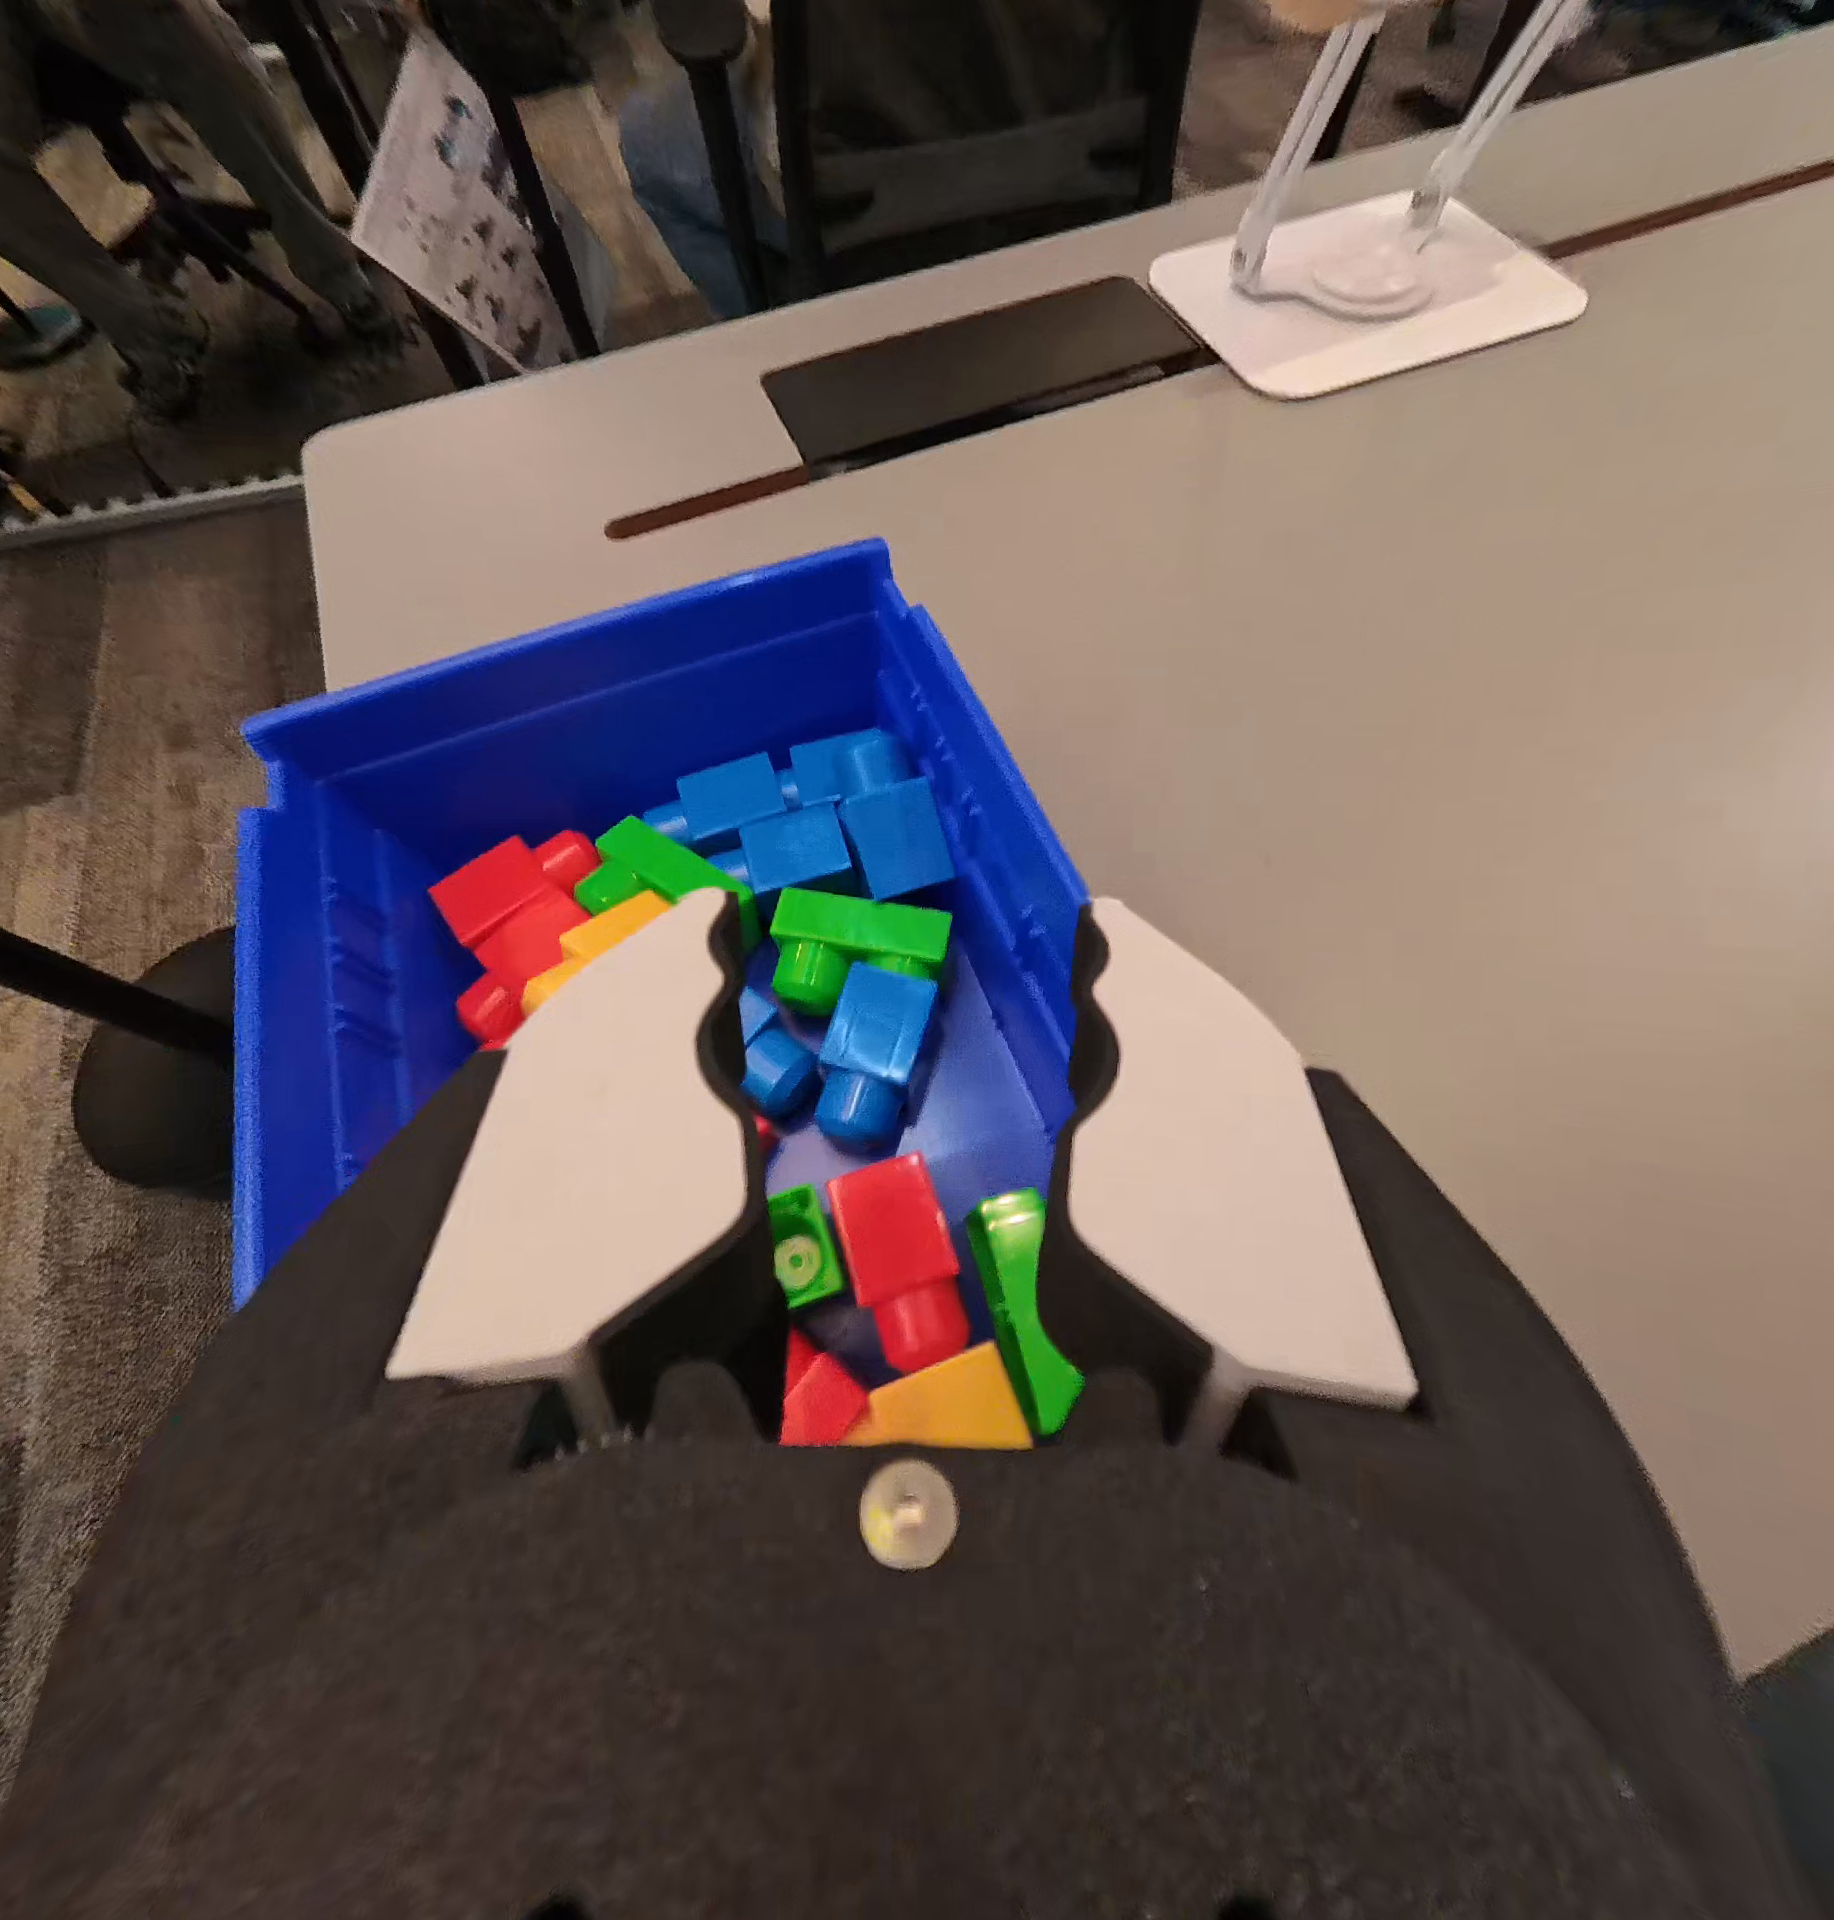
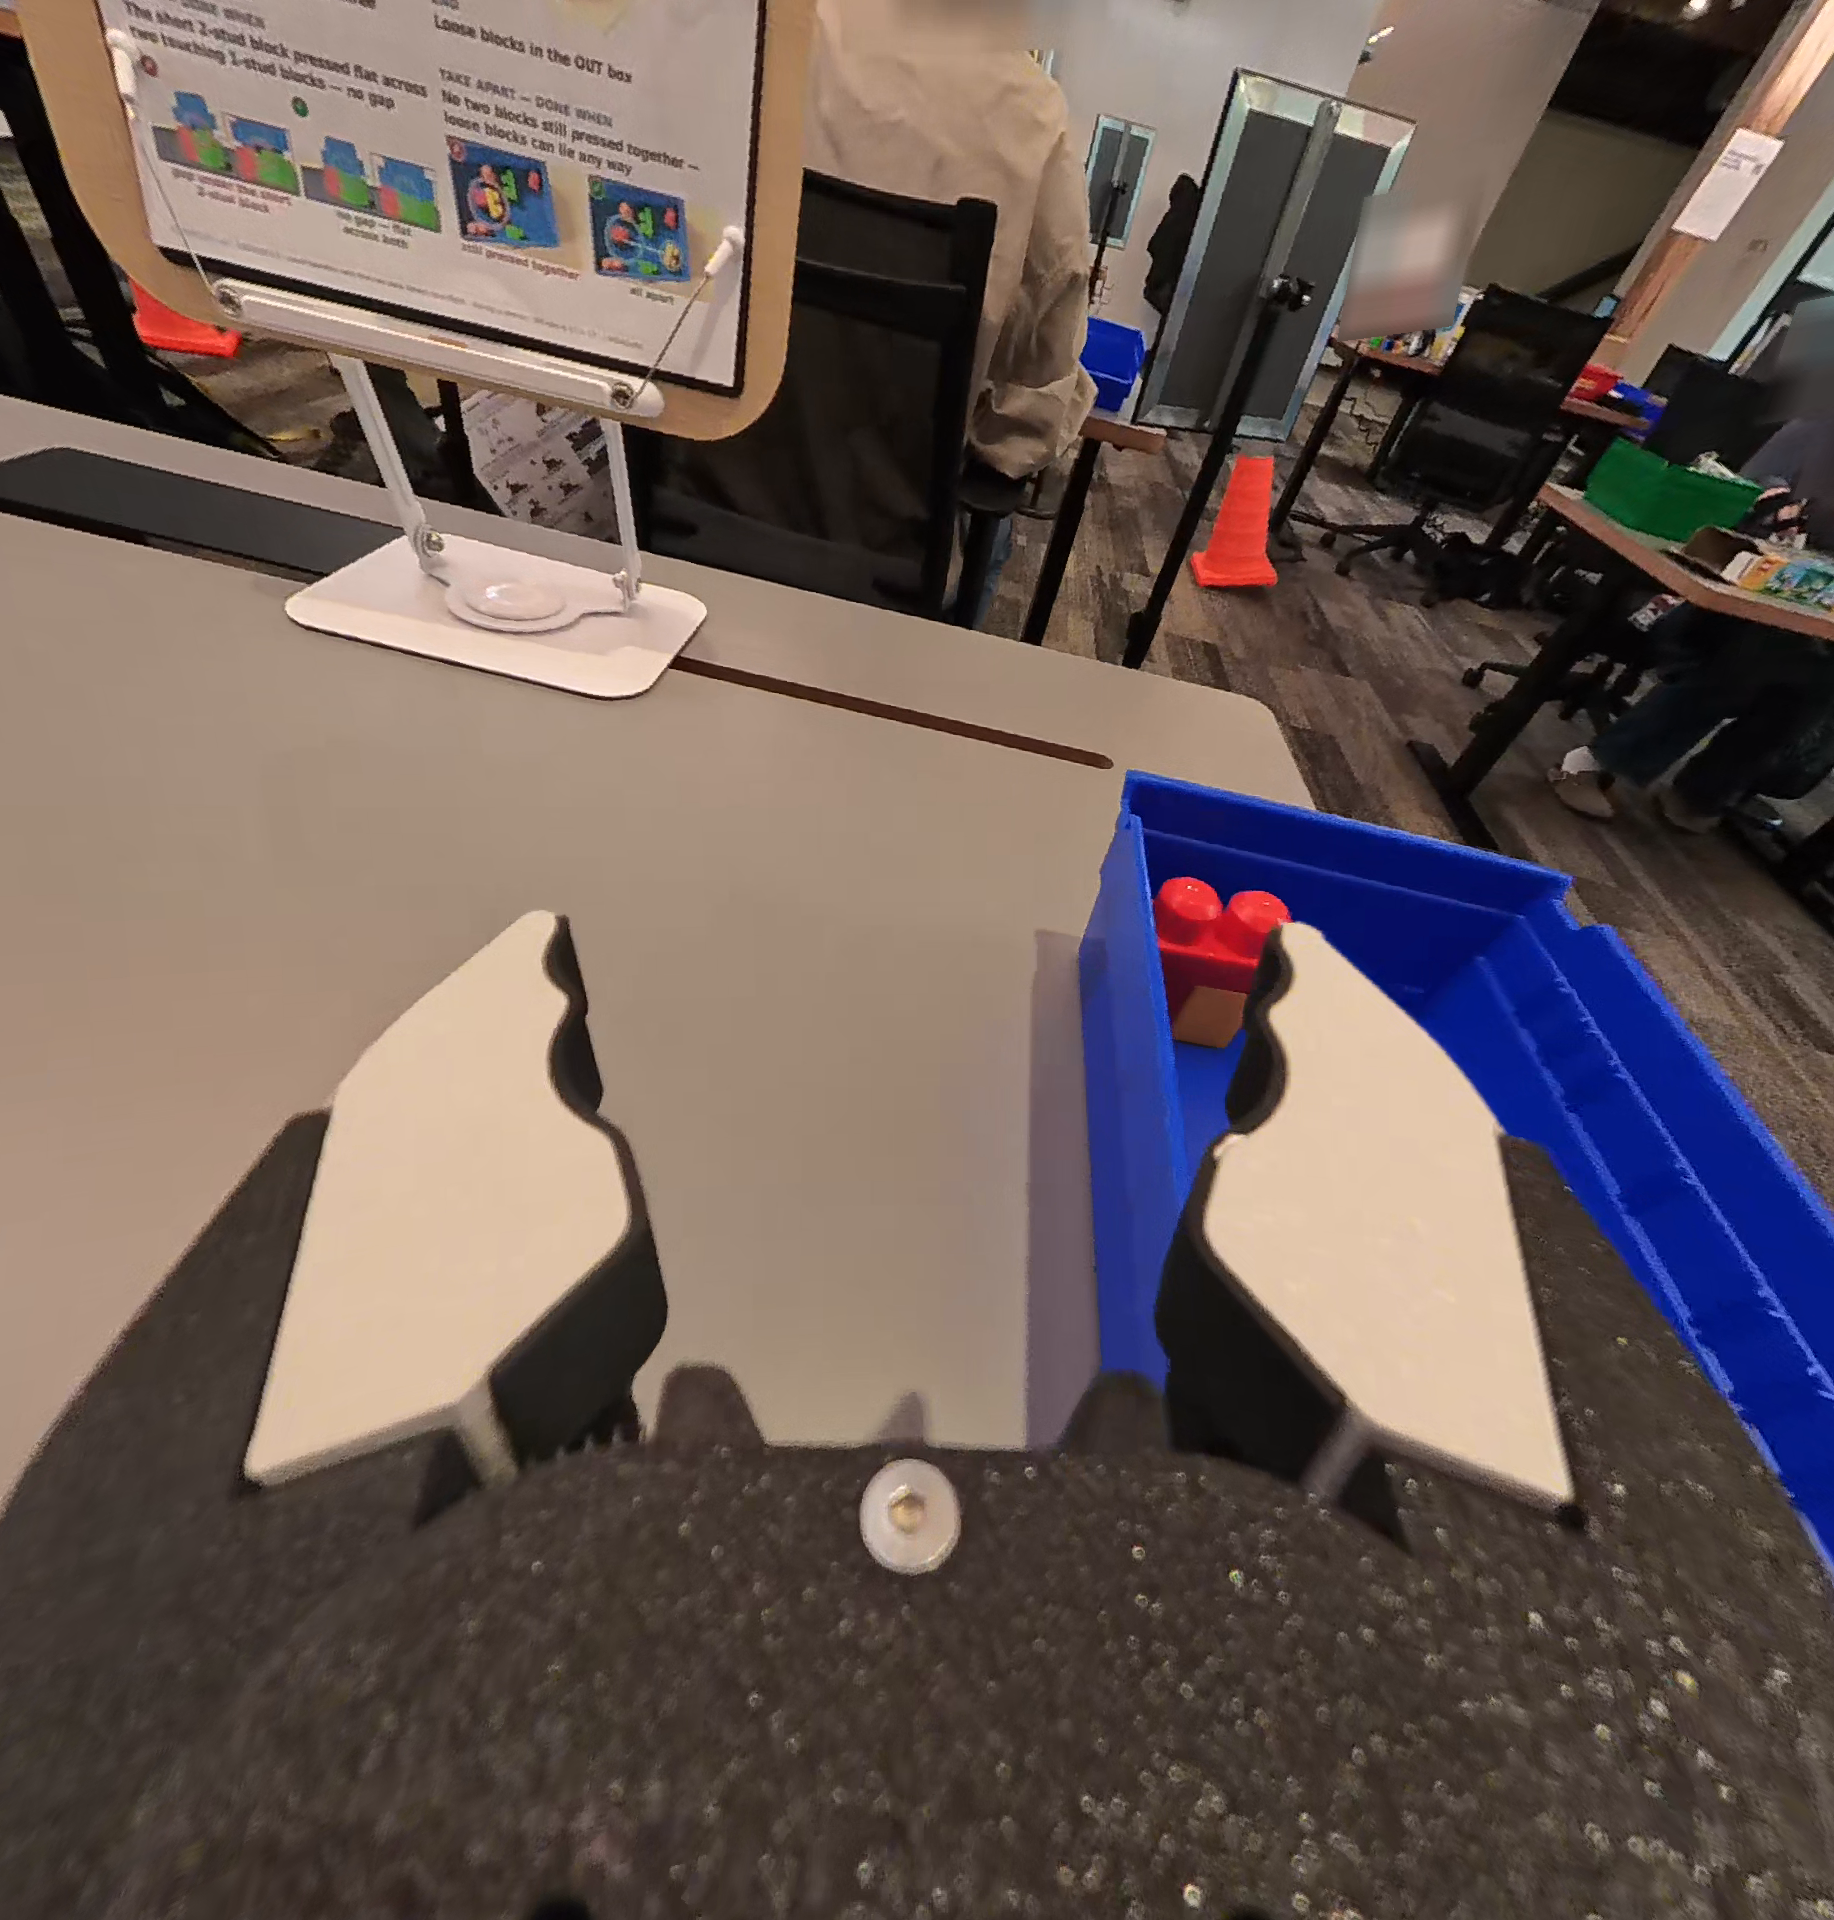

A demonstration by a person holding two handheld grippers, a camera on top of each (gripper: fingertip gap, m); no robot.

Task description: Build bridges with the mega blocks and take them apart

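Over the blue bin [image 1: 580, 717] at the left corner of the grey table [image 1: 1412, 727], the left gripper [image 1: 897, 914] hung with its two pale fingers spread apart and nothing between them. Directly under that gap lay the loose blocks: a blue block [image 1: 871, 1039] with its stud pointing toward the camera, and just behind it a green block [image 1: 856, 935] lying on its side. Closer to the palm of the gripper, a red block [image 1: 897, 1262] lay between the fingers, with a small green block [image 1: 804, 1247] on its left and a shiny green piece [image 1: 1017, 1299] close against the inner edge of the right finger. The left finger [image 1: 601, 1122] covered part of a heap of red blocks [image 1: 502, 904] and a yellow block [image 1: 612, 920]. More blue blocks [image 1: 819, 821] were piled at the far end of the bin. None of them touched the fingers, as far as I could see.

The right gripper [image 2: 913, 935] was also wide open and empty, above the bare table top. Its right finger [image 2: 1360, 1195] reached over the near wall of a second blue bin [image 2: 1671, 1143]. Inside that bin a red two-stud block [image 2: 1209, 925] sat on top of an orange block [image 2: 1204, 1013], just beside the tip of that finger. A white stand [image 2: 497, 613] with an instruction sheet stood far behind.
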